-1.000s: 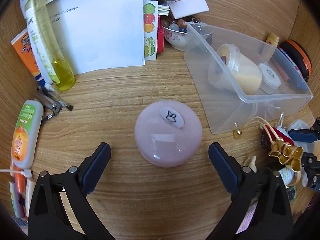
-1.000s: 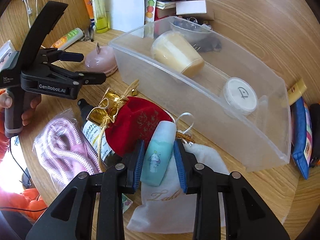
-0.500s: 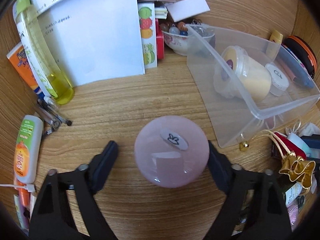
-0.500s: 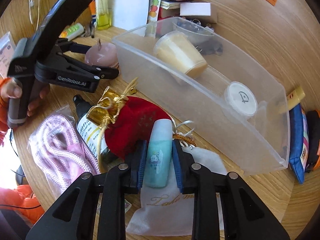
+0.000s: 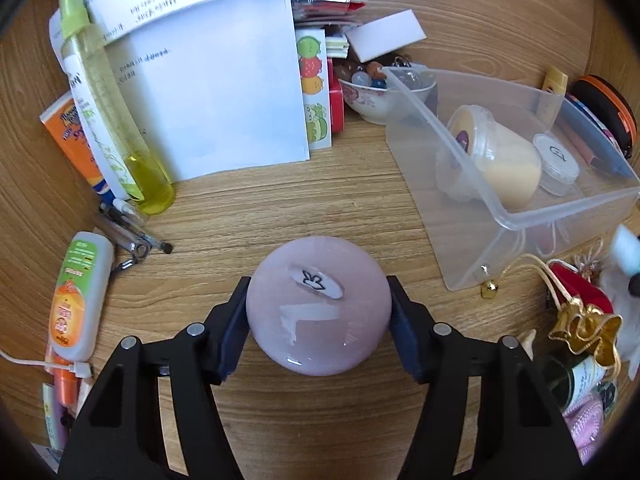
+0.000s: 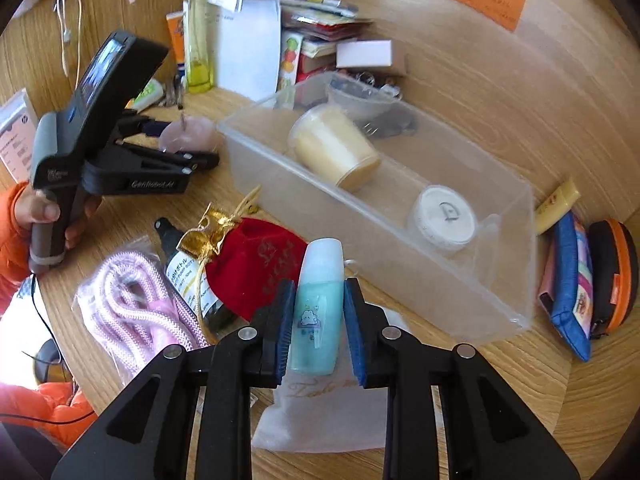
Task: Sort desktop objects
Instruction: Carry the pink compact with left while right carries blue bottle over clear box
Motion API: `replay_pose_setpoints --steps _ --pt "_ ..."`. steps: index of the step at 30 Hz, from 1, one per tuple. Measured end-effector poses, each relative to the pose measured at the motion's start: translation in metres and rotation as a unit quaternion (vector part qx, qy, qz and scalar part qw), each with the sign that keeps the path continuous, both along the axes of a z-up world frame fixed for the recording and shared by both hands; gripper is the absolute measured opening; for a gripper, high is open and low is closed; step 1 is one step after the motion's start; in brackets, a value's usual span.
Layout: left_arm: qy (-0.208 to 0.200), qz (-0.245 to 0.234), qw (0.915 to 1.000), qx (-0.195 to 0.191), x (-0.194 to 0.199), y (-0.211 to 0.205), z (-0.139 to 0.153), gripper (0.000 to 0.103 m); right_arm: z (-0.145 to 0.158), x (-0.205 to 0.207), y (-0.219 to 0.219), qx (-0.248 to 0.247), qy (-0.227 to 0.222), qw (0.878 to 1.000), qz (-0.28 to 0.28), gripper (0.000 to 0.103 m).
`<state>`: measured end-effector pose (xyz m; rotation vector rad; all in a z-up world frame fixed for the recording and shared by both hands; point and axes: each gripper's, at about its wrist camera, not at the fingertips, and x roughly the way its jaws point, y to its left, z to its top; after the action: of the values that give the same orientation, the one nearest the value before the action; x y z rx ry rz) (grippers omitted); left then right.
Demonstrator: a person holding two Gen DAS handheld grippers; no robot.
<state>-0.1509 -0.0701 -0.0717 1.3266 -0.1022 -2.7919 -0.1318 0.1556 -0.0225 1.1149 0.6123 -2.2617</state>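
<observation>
A: How far along is the sorting?

B: The clear plastic bin [image 6: 400,216] is holding two tubs; clutter remains on the tabletop [image 5: 320,200].

A: And the grippers?

B: The left gripper [image 5: 318,320], its jaws just closing, is clamping the round pink jar [image 5: 318,304] left of the bin; the right gripper [image 6: 316,316] is gripping the small turquoise bottle [image 6: 318,304] near the bin.

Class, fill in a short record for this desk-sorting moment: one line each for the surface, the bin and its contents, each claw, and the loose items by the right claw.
surface: wooden desk
bin: clear plastic bin, holding a cream cup on its side and a small white-lidded jar
left claw: jaws have just been closing, pads now against the round pink jar
right claw: shut on the small teal bottle
beside right claw: red velvet pouch, bagged pink rope
</observation>
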Motion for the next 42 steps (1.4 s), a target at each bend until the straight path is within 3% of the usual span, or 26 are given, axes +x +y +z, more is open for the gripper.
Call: replay_pose_setpoints --steps 19,22,42 --pt "0.064 -0.024 0.9975 0.013 0.039 0.025 0.07 0.063 0.044 0.004 0.014 -0.03 0.07 0.997 0.0 0.022" --pt "0.071 -0.029 0.997 -0.005 0.036 0.031 0.079 0.063 0.051 0.0 0.02 -0.044 0.07 0.997 -0.005 0.022" --pt "0.078 -0.081 0.9932 0.028 -0.005 0.055 0.115 0.063 0.062 -0.065 0.042 -0.091 0.06 0.993 -0.038 0.022"
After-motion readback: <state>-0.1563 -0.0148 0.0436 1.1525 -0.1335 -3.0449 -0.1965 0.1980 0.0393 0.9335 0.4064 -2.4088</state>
